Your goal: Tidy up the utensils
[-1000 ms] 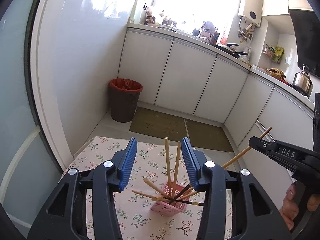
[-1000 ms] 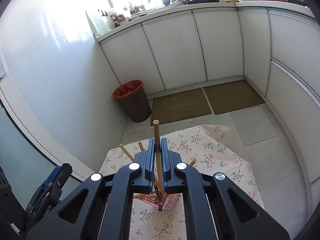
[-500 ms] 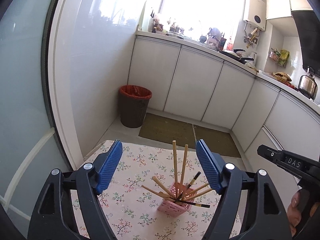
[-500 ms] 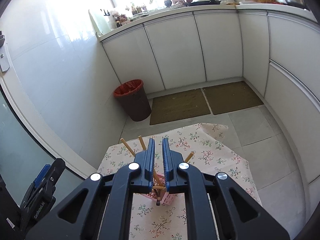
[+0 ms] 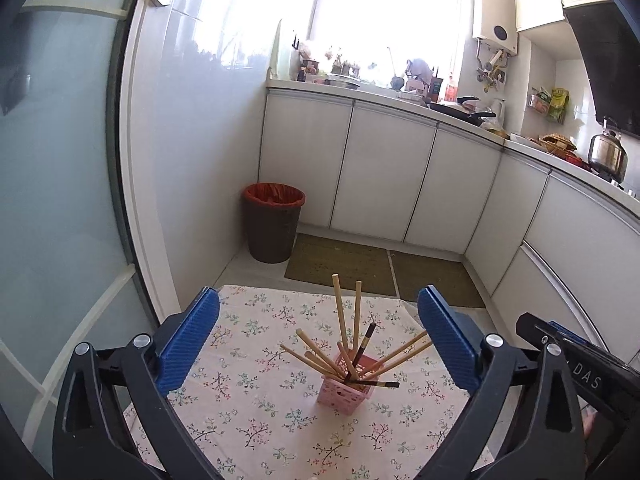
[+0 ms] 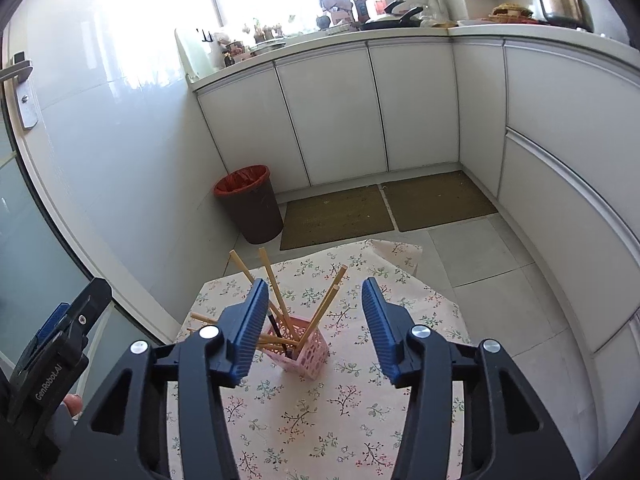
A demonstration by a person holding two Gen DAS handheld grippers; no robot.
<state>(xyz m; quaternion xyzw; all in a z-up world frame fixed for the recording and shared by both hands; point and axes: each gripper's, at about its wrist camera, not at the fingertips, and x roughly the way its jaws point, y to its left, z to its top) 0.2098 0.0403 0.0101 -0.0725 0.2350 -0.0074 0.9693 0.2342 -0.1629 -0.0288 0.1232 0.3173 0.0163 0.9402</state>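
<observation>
A pink perforated holder [image 5: 343,391] stands on the floral tablecloth [image 5: 240,364] with several wooden chopsticks [image 5: 340,320] and a dark-tipped one fanned out of it. My left gripper [image 5: 319,302] hovers back from and above the holder. Its jaws are opening wide and nothing is between the blue pads. The right wrist view shows the same holder [image 6: 308,350] and chopsticks [image 6: 326,308] below my right gripper [image 6: 315,284]. That gripper's jaws are also opening and grip nothing. Each gripper appears at the edge of the other's view: the right one [image 5: 576,364] and the left one [image 6: 60,344].
Beyond the small table's far edge lies the tiled floor with two brown mats [image 5: 340,258]. A brown bin with a red liner [image 5: 274,220] stands by the wall. White cabinets [image 5: 384,184] run along the back and right, and a glass door [image 5: 60,200] is at the left.
The right gripper let go of the upright chopstick, which now rests in the holder. Both grippers opened wider and drew back and up from the holder.
</observation>
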